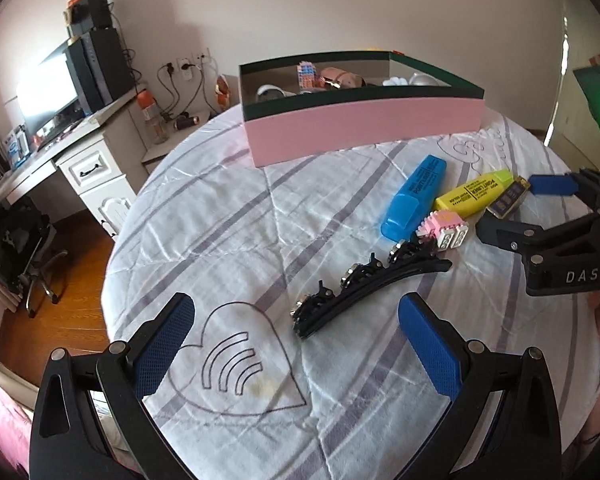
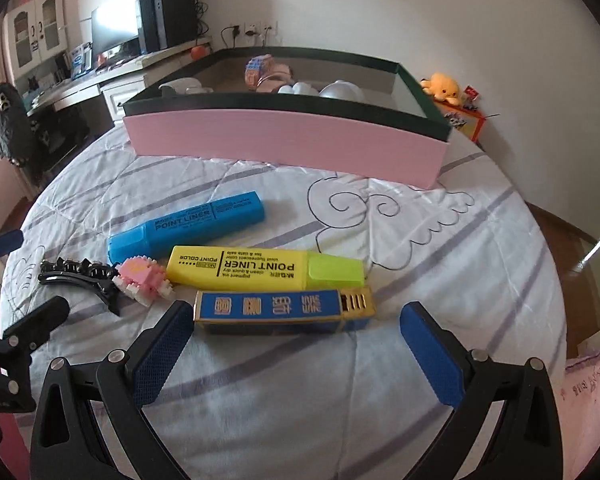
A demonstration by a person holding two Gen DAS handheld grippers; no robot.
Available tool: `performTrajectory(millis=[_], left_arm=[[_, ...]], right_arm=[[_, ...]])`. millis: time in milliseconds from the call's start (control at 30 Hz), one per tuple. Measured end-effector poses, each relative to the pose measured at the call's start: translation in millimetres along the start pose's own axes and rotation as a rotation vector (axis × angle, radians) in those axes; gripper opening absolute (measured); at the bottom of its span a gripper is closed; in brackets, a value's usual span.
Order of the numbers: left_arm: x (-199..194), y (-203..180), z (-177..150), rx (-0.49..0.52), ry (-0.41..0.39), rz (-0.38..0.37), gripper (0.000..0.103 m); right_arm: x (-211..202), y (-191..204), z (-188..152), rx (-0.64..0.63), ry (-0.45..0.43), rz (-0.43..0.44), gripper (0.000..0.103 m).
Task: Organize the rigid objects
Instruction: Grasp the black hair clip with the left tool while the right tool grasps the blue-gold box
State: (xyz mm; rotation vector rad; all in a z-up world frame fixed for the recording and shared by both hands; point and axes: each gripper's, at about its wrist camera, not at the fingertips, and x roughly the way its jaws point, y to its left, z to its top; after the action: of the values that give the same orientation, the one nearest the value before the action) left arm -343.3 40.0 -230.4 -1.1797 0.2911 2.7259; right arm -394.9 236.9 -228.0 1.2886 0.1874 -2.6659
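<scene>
On the quilted bed lie a black hair clip (image 1: 360,284) (image 2: 84,278), a pink block toy (image 1: 446,228) (image 2: 142,280), a blue highlighter (image 1: 414,198) (image 2: 188,226), a yellow highlighter (image 1: 474,194) (image 2: 260,268) and a blue-and-gold lighter (image 1: 508,198) (image 2: 284,310). My left gripper (image 1: 296,344) is open, just short of the hair clip. My right gripper (image 2: 296,344) is open with the lighter between its fingertips; it also shows in the left wrist view (image 1: 516,210). A pink box with dark rim (image 1: 364,128) (image 2: 284,148) behind holds several small items.
A white desk (image 1: 60,160) with a monitor and a chair stands left of the bed over wood floor. A yellow plush toy (image 2: 444,88) sits behind the box's right corner. The bed's edge curves round on the left and right.
</scene>
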Motion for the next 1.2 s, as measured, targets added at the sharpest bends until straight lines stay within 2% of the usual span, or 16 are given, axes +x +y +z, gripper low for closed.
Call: performTrajectory(millis=[67,100,133,167,400,500,567,633,667,733,800,933,967,1133,1200], left_arm=[[4,-1,0,0.009,0.004,-0.008,0.103],[5,-1,0,0.008,0.007,-0.012,0.103],[6,-1,1,0.006,0.005,-0.018,0.103],[7,-1,2,0.004,0.003,-0.024,0.103],[12,-2,3,0.001,-0.003,-0.078,0.101],[11,-6,3,0.008,-0.005,-0.117,0.087],[8,-11,4,0.016,-0.009,-0.131,0.065],[5,-19,4,0.037,-0.007,-0.136,0.055],[3,-24,4,0.056,-0.005,-0.132,0.046],[-2,-30,3,0.067,0.004,-0.166,0.035],[-7,-35,1,0.077,0.011,-0.167,0.034],[-17,-52,-4,0.099,0.015,-0.230,0.034],[-18,-54,-4,0.096,0.012,-0.231,0.038],[-6,-58,4,0.058,0.013,-0.166,0.041],[-2,-59,6,0.043,0.006,-0.151,0.038]], right_arm=[[3,-1,2,-0.013,0.006,0.012,0.102],[2,-3,2,-0.010,0.003,0.022,0.097],[2,-6,2,-0.004,0.001,0.044,0.087],[3,-8,3,0.002,0.002,0.058,0.084],[-4,-19,-4,0.011,-0.005,0.056,0.084],[-9,-27,-11,0.026,-0.010,0.045,0.084],[-13,-33,-15,0.037,-0.016,0.040,0.084],[-15,-38,-19,0.049,-0.019,0.037,0.084],[-15,-40,-20,0.053,-0.020,0.038,0.084],[-17,-44,-22,0.061,-0.025,0.040,0.084],[-18,-46,-23,0.063,-0.026,0.043,0.084],[-20,-49,-26,0.073,-0.035,0.053,0.084],[-21,-50,-27,0.075,-0.037,0.055,0.084],[-21,-50,-30,0.080,-0.046,0.061,0.084],[-21,-49,-30,0.081,-0.050,0.059,0.084]])
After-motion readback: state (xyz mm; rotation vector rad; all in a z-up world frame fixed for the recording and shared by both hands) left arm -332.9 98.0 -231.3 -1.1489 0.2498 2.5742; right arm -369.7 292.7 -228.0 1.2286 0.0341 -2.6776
